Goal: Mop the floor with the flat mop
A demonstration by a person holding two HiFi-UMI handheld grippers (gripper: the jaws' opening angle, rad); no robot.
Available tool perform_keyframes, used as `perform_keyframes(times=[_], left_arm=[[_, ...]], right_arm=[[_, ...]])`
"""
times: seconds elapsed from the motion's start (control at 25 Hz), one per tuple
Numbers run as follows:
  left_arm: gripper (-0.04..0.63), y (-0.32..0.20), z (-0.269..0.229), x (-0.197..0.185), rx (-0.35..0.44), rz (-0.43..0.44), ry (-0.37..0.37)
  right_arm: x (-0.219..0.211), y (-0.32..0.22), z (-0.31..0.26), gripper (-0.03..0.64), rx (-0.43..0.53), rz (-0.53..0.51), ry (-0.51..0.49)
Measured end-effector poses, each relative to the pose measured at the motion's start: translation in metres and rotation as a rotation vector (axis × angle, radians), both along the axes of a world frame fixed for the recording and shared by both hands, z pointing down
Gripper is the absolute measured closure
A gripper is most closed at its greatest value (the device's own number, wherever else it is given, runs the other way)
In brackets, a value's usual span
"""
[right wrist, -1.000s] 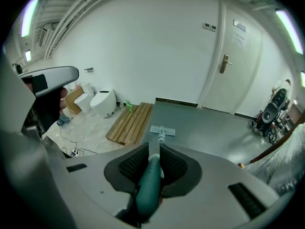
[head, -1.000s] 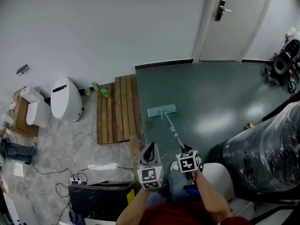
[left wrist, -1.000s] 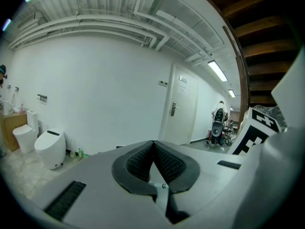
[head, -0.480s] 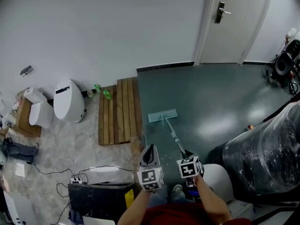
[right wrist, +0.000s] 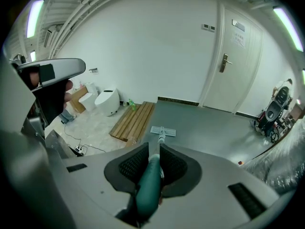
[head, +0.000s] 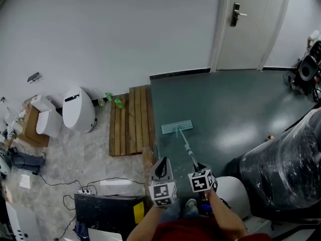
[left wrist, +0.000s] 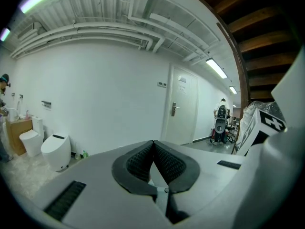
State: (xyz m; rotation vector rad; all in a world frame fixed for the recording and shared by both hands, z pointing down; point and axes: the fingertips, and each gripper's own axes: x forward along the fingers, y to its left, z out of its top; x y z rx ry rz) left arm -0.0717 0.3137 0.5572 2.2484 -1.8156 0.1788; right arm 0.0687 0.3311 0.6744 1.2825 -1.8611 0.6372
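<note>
Nearest the camera, the right hand-held gripper [right wrist: 153, 150] pinches the teal grip [right wrist: 148, 180] of the flat mop [head: 186, 145], its ribbed pads closed on both sides of the shaft near the upper end. Beside it, the left hand-held gripper [left wrist: 153, 142] is pressed together at the tips with nothing between its pads, pointing toward the far wall and touching no part of the mop. In the head view the two hand-held grippers sit side by side, left [head: 160, 165] and right [head: 199, 166]. From the right one the thin pole slopes forward and down to the pale mop head [head: 177, 127], which lies flat on the dark green floor [head: 230, 109], just beside the edge of the slatted wooden platform [head: 131, 119]. The mop probably handles as a light, stiff lever, though one grip near the top may let the head twist or lift. A second hold lower on the pole would likely steady it. Further off stand a white toilet [head: 80, 110] and a closed door [head: 246, 24].
</note>
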Motion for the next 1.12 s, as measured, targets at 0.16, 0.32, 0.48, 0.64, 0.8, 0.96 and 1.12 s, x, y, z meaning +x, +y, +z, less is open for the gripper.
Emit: perform_keyframes(times=[0.16,0.32,0.48,0.64,0.8,0.96,1.12], left_arm=[[0.581,0.001,-0.001,-0.007,0.004,-0.019,-0.004],[0.581,-0.001,0.002,-0.013,-0.002,-0.031,-0.007],[0.58,-0.008,0.007,-0.018,-0.021,-0.038,0.001],[0.581,-0.023,0.007,-0.029,-0.01,-0.041,-0.004],[0.581,-0.041,0.011,-0.041,-0.009,-0.044,0.007],[0.581,-0.063,0.005,-0.052,0.004,-0.033,0.025],[0.581,-0.083,0.008,-0.063,0.01,-0.019,0.018]], right_arm=[[0.0,-0.003,0.002,0.532,0.002,0.0,-0.001],[-0.003,-0.007,0.009,0.532,-0.001,0.0,0.0],[-0.008,-0.02,0.011,0.532,0.004,0.0,0.002],[-0.015,-0.036,0.012,0.532,0.007,0.006,0.004],[-0.025,-0.052,0.014,0.532,0.008,0.01,0.008],[-0.038,-0.071,0.013,0.532,0.013,0.022,0.011],[-0.048,-0.091,0.016,0.532,0.014,0.045,0.005]])
